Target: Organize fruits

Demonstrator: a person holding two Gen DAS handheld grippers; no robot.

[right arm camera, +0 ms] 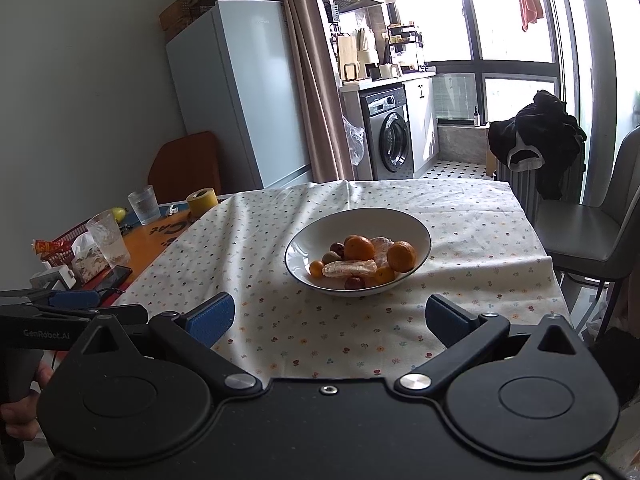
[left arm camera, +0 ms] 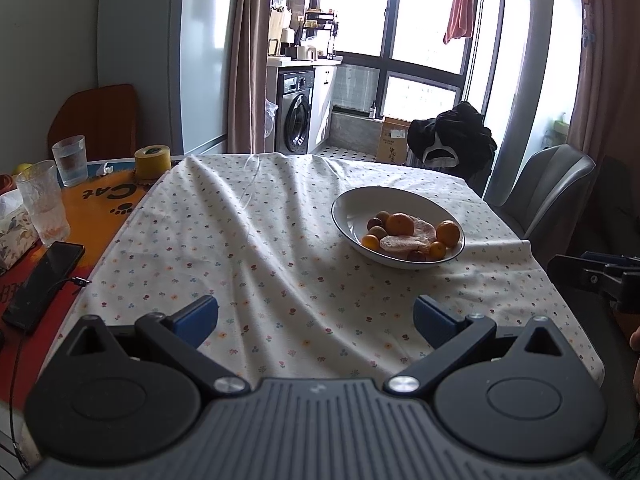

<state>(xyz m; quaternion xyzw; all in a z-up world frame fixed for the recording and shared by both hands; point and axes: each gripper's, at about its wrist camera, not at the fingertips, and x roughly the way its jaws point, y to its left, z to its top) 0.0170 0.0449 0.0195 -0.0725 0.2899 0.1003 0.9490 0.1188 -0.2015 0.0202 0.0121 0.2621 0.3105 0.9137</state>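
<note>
Currently listed: bowl [right arm camera: 416,236] of fruit [right arm camera: 359,248] on cloth [right arm camera: 280,320]
Both grippers, left [left arm camera: 315,316] and right [right arm camera: 330,316], hung over the near table edge, jaws wide apart, empty; oranges and peeled pieces sat inside

"GenRobot.AI" – left gripper [right arm camera: 66,300]; "Cat" – orange mat [left arm camera: 100,200].
</note>
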